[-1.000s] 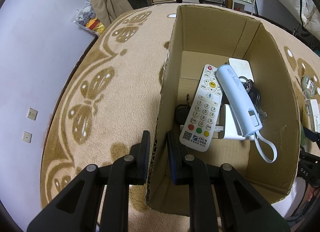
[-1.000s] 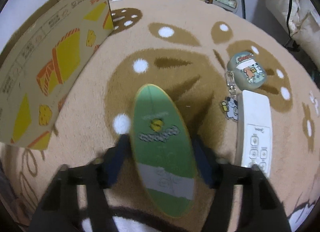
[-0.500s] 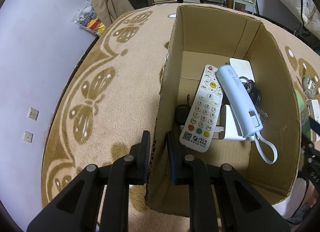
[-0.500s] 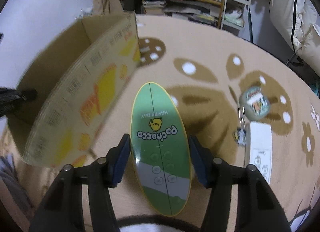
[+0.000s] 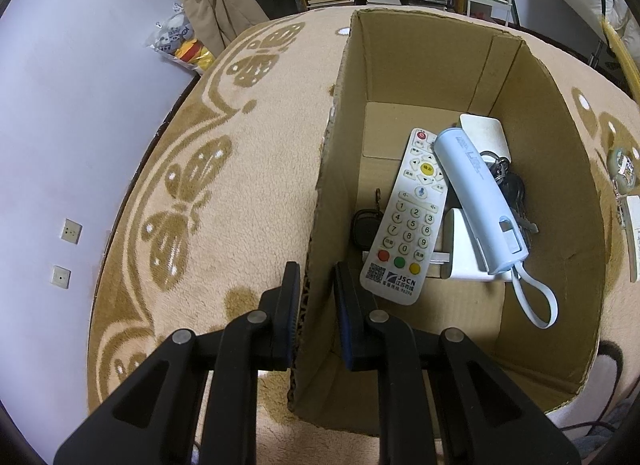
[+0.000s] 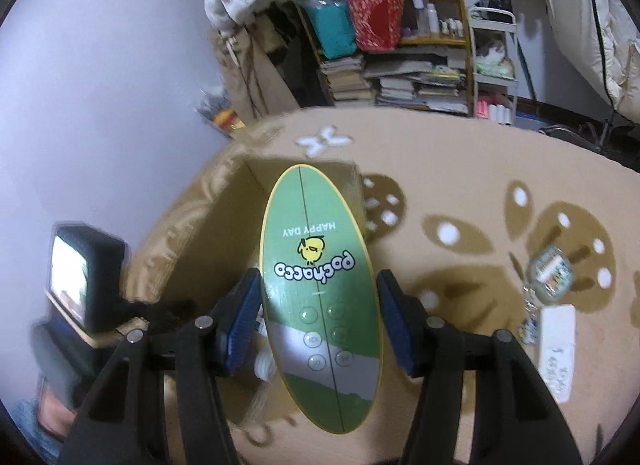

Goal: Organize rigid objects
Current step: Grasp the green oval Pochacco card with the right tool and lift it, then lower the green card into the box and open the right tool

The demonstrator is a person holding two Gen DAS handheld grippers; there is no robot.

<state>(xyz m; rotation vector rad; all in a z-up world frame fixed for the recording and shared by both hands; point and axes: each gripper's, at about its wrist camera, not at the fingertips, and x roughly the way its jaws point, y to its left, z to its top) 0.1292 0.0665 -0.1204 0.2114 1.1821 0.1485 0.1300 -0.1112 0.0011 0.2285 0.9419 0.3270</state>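
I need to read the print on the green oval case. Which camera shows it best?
The right wrist view: the green oval case fills the centre, held in the right gripper, print legible. The left wrist view shows only a sliver at its right edge.

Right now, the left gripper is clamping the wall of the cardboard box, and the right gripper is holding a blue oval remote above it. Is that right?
Nearly. The oval remote in the right gripper is green with a yellow rim, not blue, as the right wrist view shows. The rest stands: the left gripper clamps the wall of the cardboard box.
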